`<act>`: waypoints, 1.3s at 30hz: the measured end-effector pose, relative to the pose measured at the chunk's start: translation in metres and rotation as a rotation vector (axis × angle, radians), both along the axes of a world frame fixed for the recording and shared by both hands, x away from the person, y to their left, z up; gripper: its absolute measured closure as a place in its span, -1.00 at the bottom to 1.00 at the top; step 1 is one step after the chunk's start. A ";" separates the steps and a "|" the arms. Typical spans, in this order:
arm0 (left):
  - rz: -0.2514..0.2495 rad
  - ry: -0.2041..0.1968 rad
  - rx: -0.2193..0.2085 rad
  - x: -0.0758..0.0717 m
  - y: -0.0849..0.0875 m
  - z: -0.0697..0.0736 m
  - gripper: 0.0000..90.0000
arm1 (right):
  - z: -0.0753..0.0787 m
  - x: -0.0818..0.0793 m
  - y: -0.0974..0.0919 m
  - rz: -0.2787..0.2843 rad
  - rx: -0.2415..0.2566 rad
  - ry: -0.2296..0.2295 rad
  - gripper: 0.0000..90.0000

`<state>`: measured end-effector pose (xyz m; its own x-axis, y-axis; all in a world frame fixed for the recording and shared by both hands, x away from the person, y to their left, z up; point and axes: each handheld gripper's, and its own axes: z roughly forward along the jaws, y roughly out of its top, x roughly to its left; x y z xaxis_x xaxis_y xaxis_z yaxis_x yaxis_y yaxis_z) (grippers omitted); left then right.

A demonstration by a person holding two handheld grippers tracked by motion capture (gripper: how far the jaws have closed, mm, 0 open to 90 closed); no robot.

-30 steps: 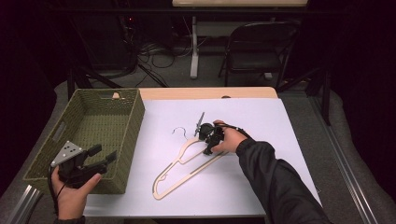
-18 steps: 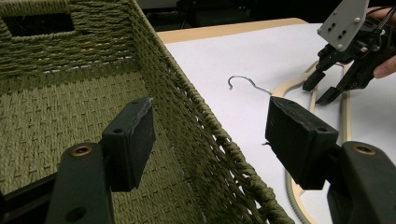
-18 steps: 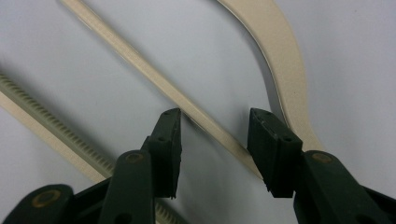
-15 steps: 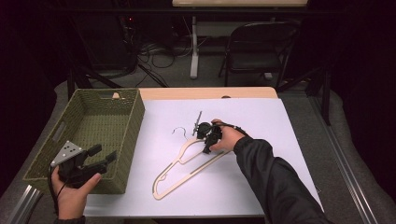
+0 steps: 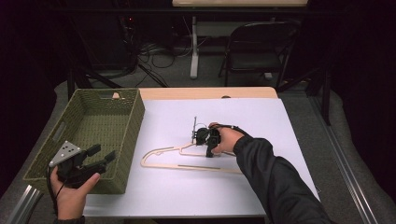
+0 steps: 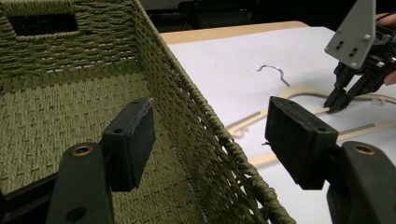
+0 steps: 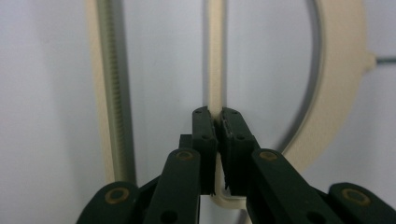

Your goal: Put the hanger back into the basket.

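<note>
Right tool (image 5: 207, 139) is clenched on a thin cream bar of the wooden hanger (image 5: 187, 158), near the hanger's neck, just right of centre on the white-covered counter (image 5: 280, 126). Its own camera looks straight down its two black jaws, pressed together with the cream bar (image 7: 215, 56) caught between the tips; a ridged trouser bar (image 7: 106, 93) runs parallel at 9 o'clock of the jaws, and the hanger's curved shoulder (image 7: 336, 84) sweeps round at 3 o'clock. The hanger lies flat, its metal hook (image 6: 273, 72) pointing toward 12 o'clock in the high view. A dark sleeve (image 5: 275, 182) reaches in from 5 o'clock of the counter to hold this tool.

Left tool (image 5: 93, 161) is released, jaws wide apart, held in a hand (image 5: 70, 196) at the counter's 7 o'clock corner, over the near right corner of a green woven basket (image 5: 133, 116). In the left gripper view, one pad (image 6: 135, 135) hangs over the basket's woven floor and the other pad (image 6: 299, 135) over the white surface, with the basket's wall (image 6: 201, 121) passing between them. The same view shows the right tool (image 6: 343, 95) farther off at 2 o'clock, tips down on the hanger (image 6: 299, 95). A black chair (image 5: 254, 51) stands on the floor beyond the counter at 12 o'clock.
</note>
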<state>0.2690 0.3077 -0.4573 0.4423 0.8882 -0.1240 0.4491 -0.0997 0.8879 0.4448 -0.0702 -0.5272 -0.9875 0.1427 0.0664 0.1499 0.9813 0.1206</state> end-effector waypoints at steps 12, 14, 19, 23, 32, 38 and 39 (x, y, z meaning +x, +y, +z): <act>-0.008 0.002 0.006 0.001 -0.002 0.000 -0.27 | 0.002 -0.001 -0.003 -0.003 0.023 -0.006 0.90; -0.009 0.002 0.006 0.001 -0.002 0.000 -0.27 | 0.002 -0.001 -0.003 0.004 0.024 -0.013 0.90; -0.012 0.004 0.006 0.001 -0.003 0.000 -0.27 | 0.003 -0.002 -0.005 0.000 0.034 -0.022 0.90; -0.017 0.000 0.006 0.001 -0.005 0.000 -0.27 | 0.004 -0.004 -0.007 -0.004 0.032 -0.019 0.90; -0.072 0.003 0.019 0.000 -0.019 0.002 -0.23 | 0.017 -0.024 -0.018 0.030 0.070 -0.148 0.90; -0.193 -0.001 0.015 0.001 -0.042 0.010 -0.09 | 0.031 -0.058 -0.028 0.097 0.109 -0.290 0.90; -0.215 0.003 0.014 0.002 -0.047 0.011 -0.08 | 0.033 -0.065 -0.029 0.106 0.120 -0.318 0.90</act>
